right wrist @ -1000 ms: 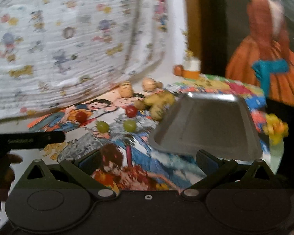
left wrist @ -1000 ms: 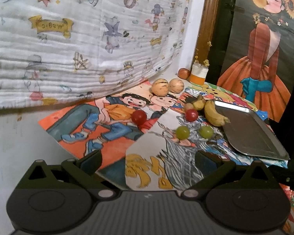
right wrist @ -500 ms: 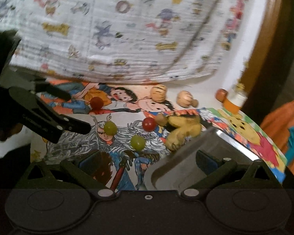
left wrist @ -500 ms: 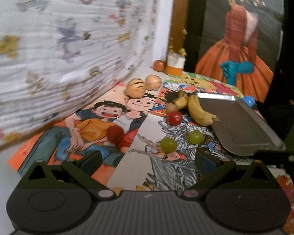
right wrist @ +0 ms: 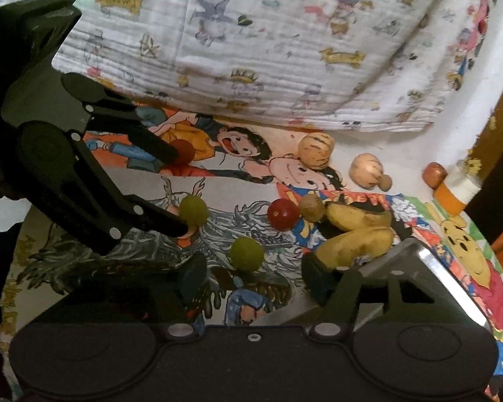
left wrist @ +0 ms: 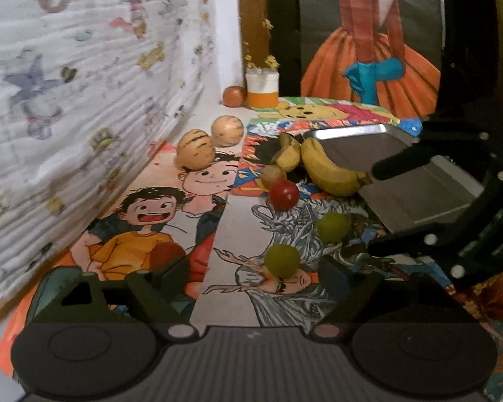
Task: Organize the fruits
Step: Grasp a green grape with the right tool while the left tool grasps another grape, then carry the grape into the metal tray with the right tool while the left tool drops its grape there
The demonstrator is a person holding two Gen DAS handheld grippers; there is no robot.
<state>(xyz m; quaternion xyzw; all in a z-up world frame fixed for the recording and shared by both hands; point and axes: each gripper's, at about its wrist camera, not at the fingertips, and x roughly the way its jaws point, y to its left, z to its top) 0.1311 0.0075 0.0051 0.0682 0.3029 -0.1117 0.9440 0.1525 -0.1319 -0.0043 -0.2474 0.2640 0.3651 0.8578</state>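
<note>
The left gripper [left wrist: 253, 276] has been brought nearer a green grape [left wrist: 281, 260] (just ahead, between open jaws); the right gripper's [right wrist: 255, 276] jaws are spread too.

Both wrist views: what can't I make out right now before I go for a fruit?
- Red fruit, left wrist view: lower half hidden behind the left gripper finger.
- Metal tray, right wrist view: mostly covered by the right gripper.
- Tray's right side, left wrist view: covered by the right gripper.
</note>
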